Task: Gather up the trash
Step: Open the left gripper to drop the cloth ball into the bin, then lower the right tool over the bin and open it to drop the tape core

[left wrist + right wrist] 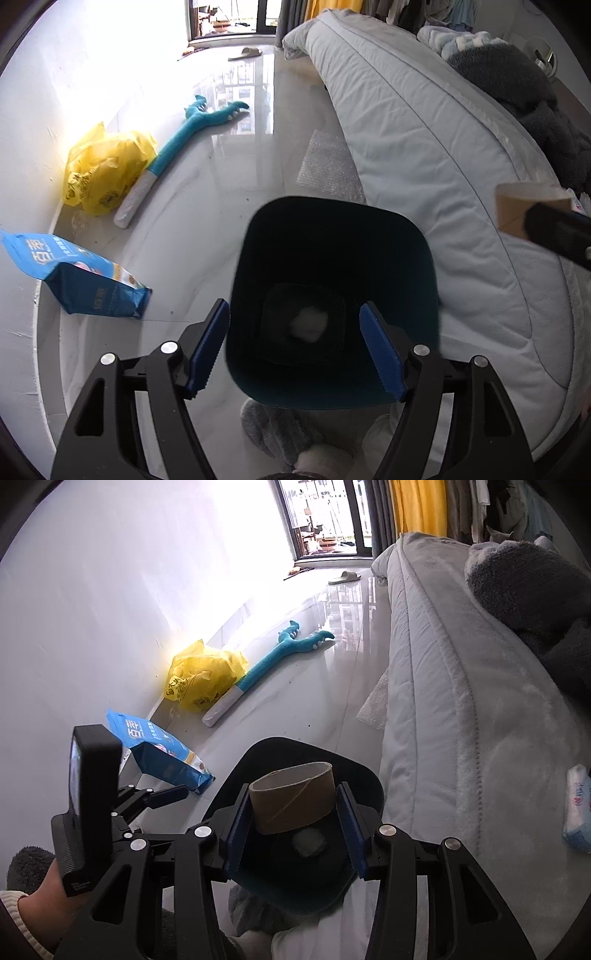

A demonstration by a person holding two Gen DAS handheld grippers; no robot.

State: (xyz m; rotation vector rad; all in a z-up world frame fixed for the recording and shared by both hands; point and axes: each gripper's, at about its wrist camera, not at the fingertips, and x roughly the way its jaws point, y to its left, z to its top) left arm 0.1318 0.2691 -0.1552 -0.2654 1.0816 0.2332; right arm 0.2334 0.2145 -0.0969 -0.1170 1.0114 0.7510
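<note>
A dark teal trash bin (332,210) stands on the floor beside the bed, with a white crumpled wad (308,325) at its bottom. My left gripper (295,314) hangs open over the bin's mouth, nothing between its blue pads. My right gripper (293,794) is shut on a brown cardboard tube (291,801), held just above the bin (369,779). In the left wrist view that tube (517,210) shows at the right edge. The wad (308,842) also shows below the tube.
Against the wall lie a blue snack bag (81,277), a yellow plastic bag (107,173) and a teal plush toy (192,125). Bubble wrap (328,162) lies by the bed (424,147). A tissue pack (578,808) rests on the bed. A slipper (245,53) sits far off.
</note>
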